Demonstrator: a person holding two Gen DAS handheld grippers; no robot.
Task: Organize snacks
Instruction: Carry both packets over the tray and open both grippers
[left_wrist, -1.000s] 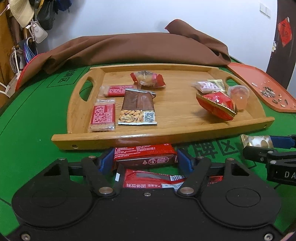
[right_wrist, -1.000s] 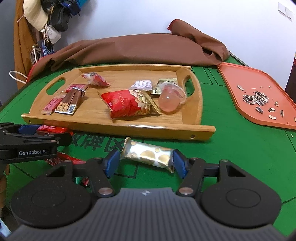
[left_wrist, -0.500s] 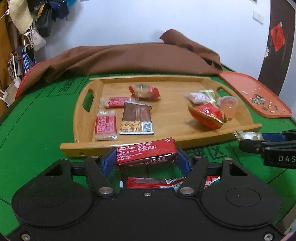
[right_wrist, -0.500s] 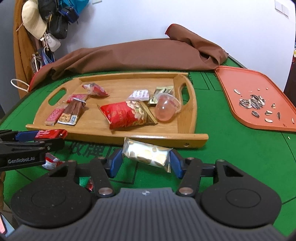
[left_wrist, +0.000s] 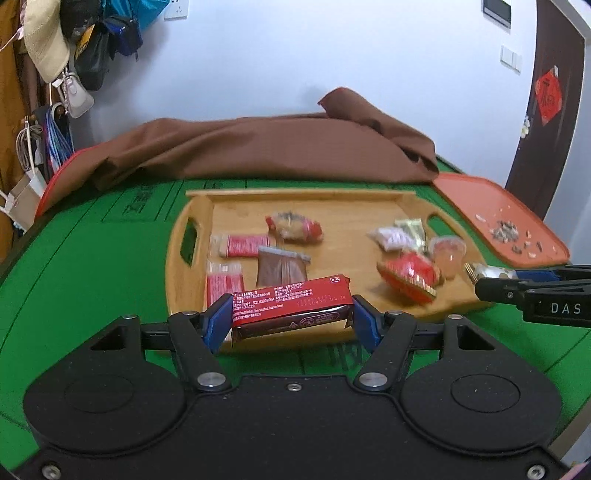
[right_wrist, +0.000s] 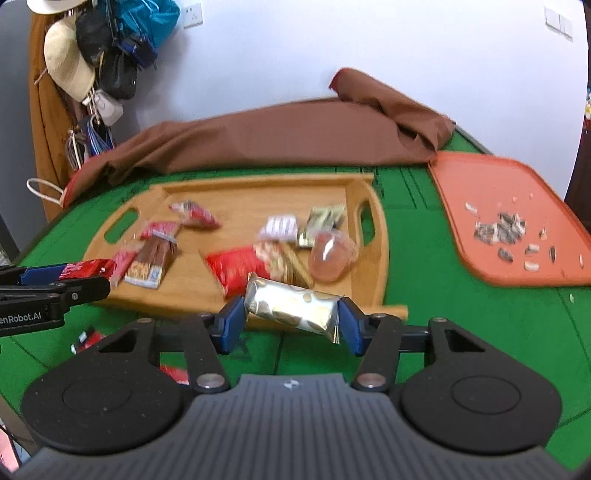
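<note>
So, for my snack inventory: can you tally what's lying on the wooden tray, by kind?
Red-and-white flat packets: 2
Brown packet: 1
Red bag: 1
Red-ended wrapped candy: 1
Small pale packets: 2
Jelly cup: 1
Total: 8

Green felt table (left_wrist: 92, 266) with dark printed lines, light wooden tray (right_wrist: 236, 195), red bar wrapper (left_wrist: 291, 304) with white text, gold-silver packet (right_wrist: 295, 304), orange tray (right_wrist: 491, 184), brown cloth (left_wrist: 258, 147), blue finger pads (right_wrist: 231, 323)
</note>
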